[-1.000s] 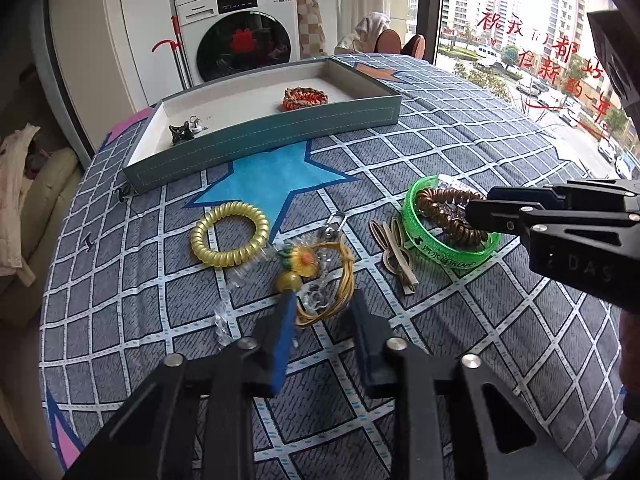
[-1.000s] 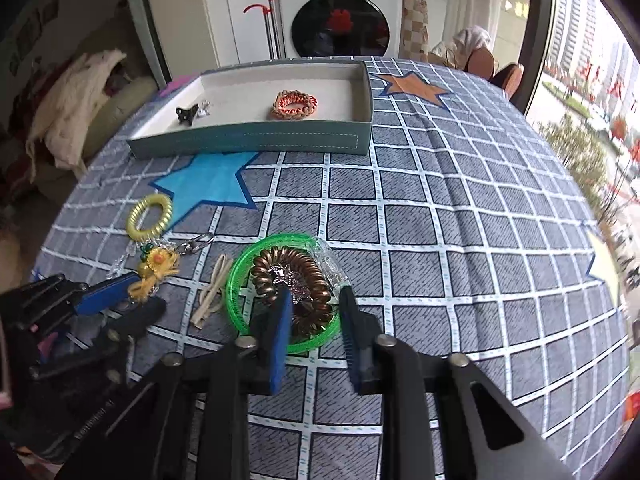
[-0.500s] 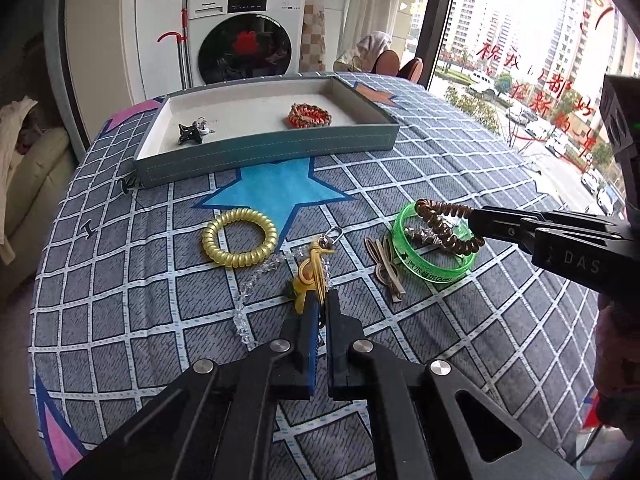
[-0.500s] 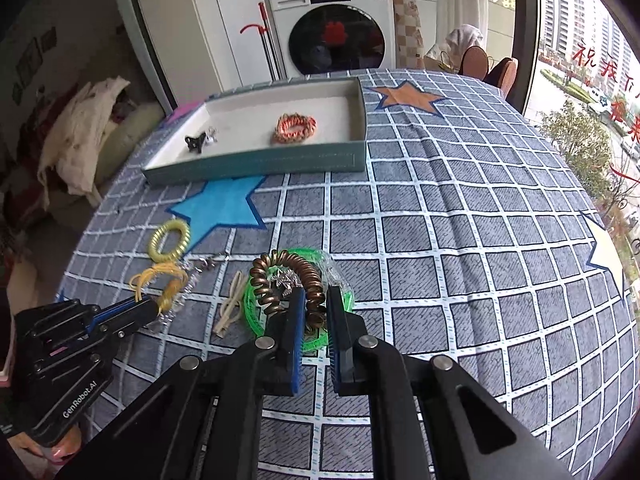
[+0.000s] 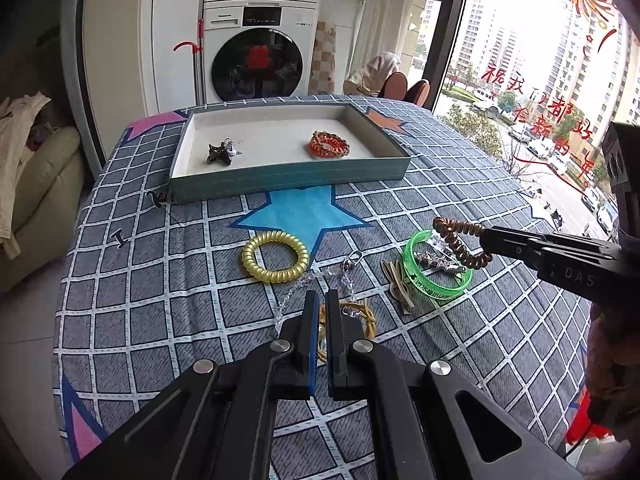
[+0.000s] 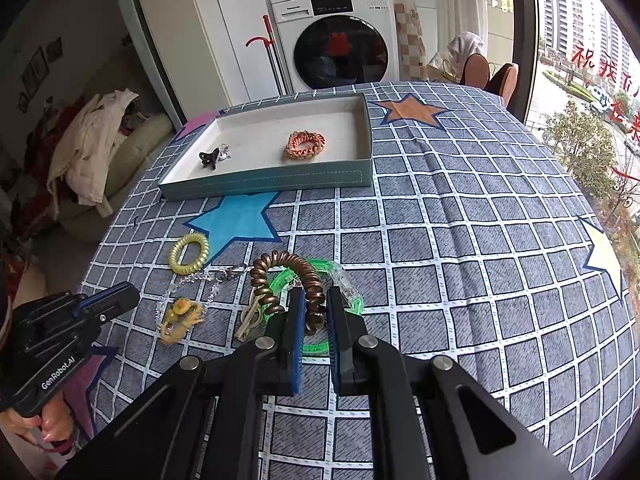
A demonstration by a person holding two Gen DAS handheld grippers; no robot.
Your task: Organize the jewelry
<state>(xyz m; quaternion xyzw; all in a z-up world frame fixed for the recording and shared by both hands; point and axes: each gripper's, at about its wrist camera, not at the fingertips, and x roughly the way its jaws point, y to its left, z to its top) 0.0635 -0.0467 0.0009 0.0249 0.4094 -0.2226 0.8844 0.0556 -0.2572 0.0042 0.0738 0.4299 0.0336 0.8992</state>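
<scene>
My right gripper [image 6: 314, 292] is shut on a brown spiral hair tie [image 6: 280, 270] and holds it just above the green bangle [image 6: 338, 270]. The left wrist view shows the same: right gripper [image 5: 486, 236], hair tie [image 5: 456, 240], bangle [image 5: 436, 288]. My left gripper [image 5: 320, 294] is shut; yellow cord [image 5: 360, 314] shows beneath and beside its fingers. In the right wrist view the yellow charm [image 6: 180, 314] lies on the cloth, apart from the left gripper [image 6: 128, 292]. The teal tray [image 5: 288, 182] holds an orange braided bracelet [image 5: 329, 145] and a black clip [image 5: 220, 152].
On the checked cloth lie a yellow spiral hair tie [image 5: 275, 257], a clear bead chain with a clasp [image 5: 354, 260], tan bands [image 5: 398, 280] and a silver star clip [image 5: 436, 260] inside the bangle. A washing machine [image 5: 258, 60] stands behind the table; a window is at the right.
The left jaws went from open around the yellow charm to shut, and that gripper rose and drew back. The right gripper closed on the brown hair tie and lifted it off the bangle.
</scene>
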